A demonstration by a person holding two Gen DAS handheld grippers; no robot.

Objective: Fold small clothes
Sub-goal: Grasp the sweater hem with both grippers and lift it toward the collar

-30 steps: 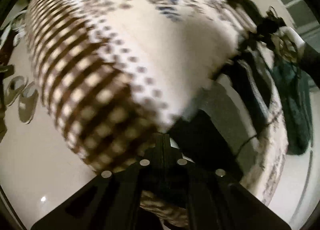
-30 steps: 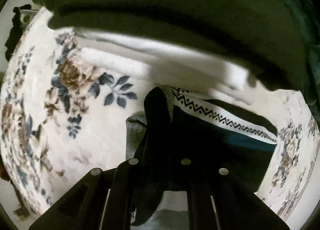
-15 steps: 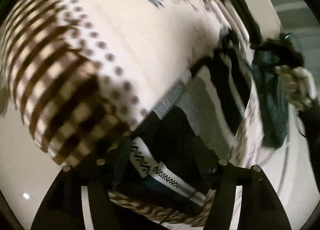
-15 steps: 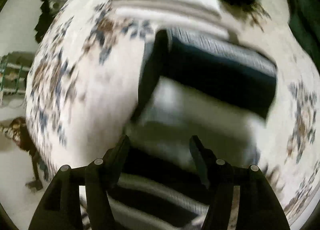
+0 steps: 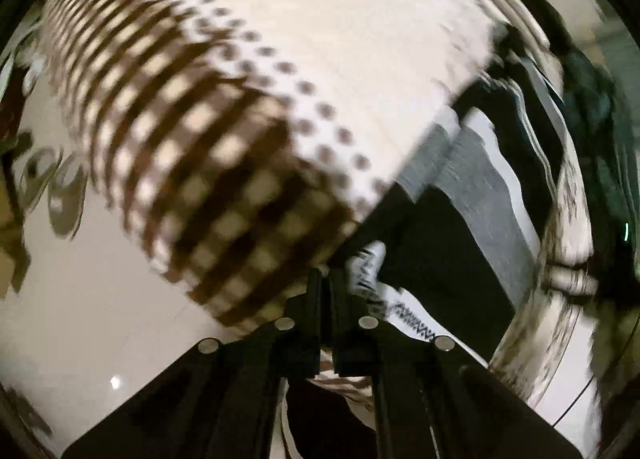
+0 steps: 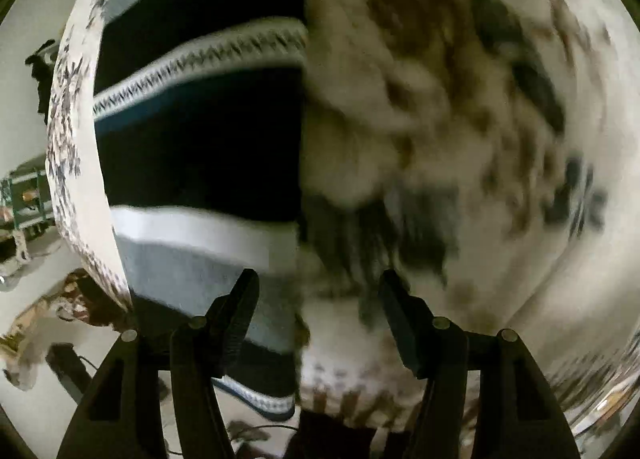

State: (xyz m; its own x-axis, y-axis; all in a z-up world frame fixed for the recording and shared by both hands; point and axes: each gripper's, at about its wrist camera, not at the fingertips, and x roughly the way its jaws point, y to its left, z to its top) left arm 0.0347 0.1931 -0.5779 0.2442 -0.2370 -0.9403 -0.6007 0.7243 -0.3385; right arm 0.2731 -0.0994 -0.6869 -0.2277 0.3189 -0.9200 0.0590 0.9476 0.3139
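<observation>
Left gripper (image 5: pixel 326 291) fingers pinch the striped garment's (image 5: pixel 472 195) near patterned hem, right gripper (image 6: pixel 316 299) gapes empty over its right edge on the floral rug (image 6: pixel 500 99); fold looks midway.

Garment (image 6: pixel 200 155) on rug (image 6: pixel 500 139) — flat.

A cream rug (image 5: pixel 360 59) with a brown checked border and blurred blue-brown flowers fills the left wrist view from nine to one o'clock. Pale glossy floor (image 5: pixel 100 319) lies at seven o'clock, with a pair of slippers (image 5: pixel 60 187) at nine. In the right wrist view, a green wire rack (image 6: pixel 24 195) sits at nine o'clock.
</observation>
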